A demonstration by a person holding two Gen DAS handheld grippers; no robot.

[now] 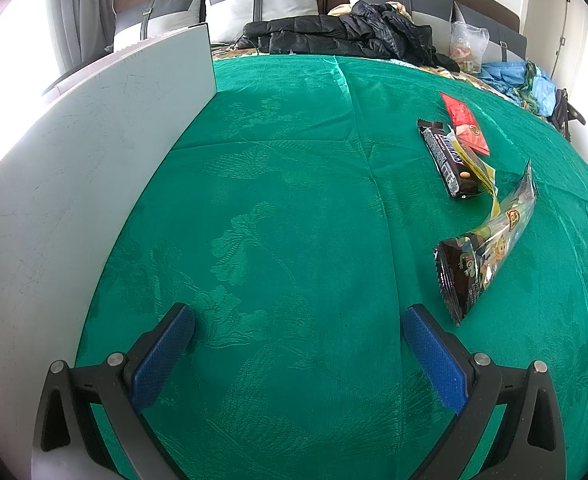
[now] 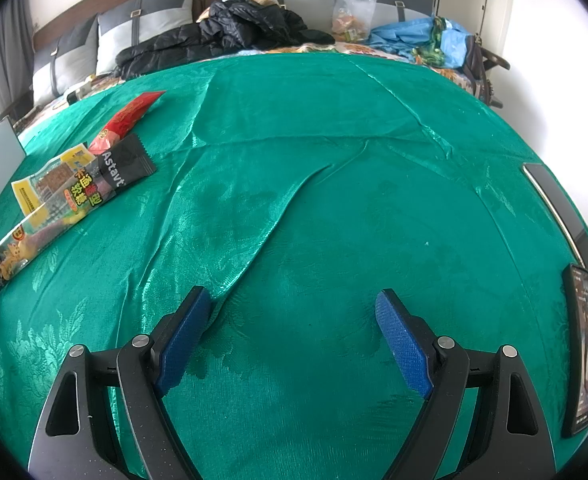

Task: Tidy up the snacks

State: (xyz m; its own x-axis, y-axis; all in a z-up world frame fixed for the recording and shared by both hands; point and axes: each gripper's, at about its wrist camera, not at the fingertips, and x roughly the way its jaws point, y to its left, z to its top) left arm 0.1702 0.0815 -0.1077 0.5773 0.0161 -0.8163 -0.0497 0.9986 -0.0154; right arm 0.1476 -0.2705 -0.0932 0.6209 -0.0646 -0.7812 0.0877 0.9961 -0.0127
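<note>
1. Snacks lay in a loose pile at the right of the left wrist frame: a Snickers bar [image 1: 448, 160], a red packet [image 1: 464, 122] and a long dark bag [image 1: 482, 256], overlapping on the green cloth [image 1: 286, 200].
2. We saw the left gripper [image 1: 298, 320] spread wide, grasping nothing, low in its frame.
3. We found the right gripper [image 2: 294, 308] likewise released and empty.
4. A white board [image 1: 74, 168] filled the left; a phone [image 2: 584, 352] lay at the right edge of the right wrist frame.

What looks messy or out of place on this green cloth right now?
The snacks lie in a loose, overlapping pile, not in a row: the Snickers bar, red packet and long candy bag all point different ways. The green cloth is wrinkled, with a raised fold near the right hand-held gripper.
</note>
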